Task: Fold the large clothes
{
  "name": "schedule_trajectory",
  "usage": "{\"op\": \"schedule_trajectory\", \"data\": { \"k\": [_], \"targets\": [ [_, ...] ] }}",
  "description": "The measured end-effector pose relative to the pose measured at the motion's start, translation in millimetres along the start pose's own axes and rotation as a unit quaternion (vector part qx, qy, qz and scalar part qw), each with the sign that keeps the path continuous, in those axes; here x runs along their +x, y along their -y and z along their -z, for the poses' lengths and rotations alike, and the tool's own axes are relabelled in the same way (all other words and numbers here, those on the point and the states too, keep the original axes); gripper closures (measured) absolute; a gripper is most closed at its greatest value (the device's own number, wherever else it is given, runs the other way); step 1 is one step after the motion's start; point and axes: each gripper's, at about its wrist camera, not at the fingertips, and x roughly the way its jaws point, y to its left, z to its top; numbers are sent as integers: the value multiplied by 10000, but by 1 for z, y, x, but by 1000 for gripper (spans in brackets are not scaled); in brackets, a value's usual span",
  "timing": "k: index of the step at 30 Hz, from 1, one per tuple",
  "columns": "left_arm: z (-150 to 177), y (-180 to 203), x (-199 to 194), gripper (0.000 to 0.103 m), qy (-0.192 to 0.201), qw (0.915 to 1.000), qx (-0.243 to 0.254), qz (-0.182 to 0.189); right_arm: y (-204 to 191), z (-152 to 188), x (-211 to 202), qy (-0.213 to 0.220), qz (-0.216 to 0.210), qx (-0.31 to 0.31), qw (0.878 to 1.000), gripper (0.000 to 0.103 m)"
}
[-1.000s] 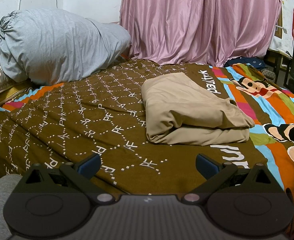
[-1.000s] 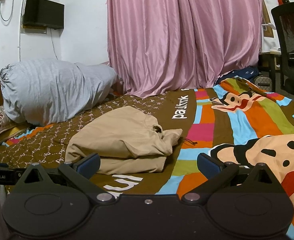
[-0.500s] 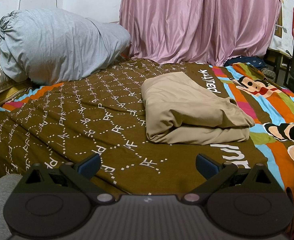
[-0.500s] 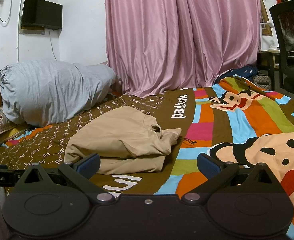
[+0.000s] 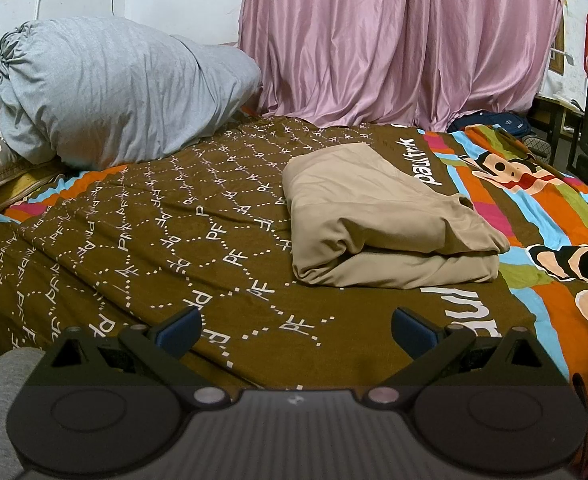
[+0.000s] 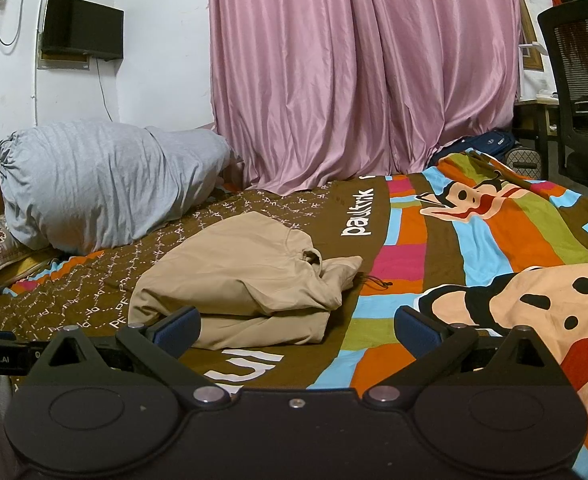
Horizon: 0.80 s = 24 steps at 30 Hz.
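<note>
Now the folded tan garment (image 5: 382,220) lies on the bed (image 5: 153,240), centre right of the left view. Both the left hand-held gripper (image 5: 296,326) and right hand-held gripper (image 6: 297,324) hang released, empty, near the frame bottom.

The garment (image 5: 378,216) is tan, plain cloth, folded into a thick, roughly rectangular bundle of several layers. It lies flat on the bedspread (image 5: 165,240), straddling the edge of the brown patterned part. In the right wrist view the garment (image 6: 241,280) has its folded edge toward 7 o'clock, and a collar opening and a thin cord show at its 3 o'clock end.
</note>
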Motion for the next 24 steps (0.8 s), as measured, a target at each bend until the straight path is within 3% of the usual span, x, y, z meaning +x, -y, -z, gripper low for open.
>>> {"op": "schedule_trajectory", "data": {
  "k": [24],
  "targets": [
    [4, 0, 1, 1, -42, 10000, -11, -40, 1, -1, 0, -4, -5, 6, 10000, 1]
  ]
}}
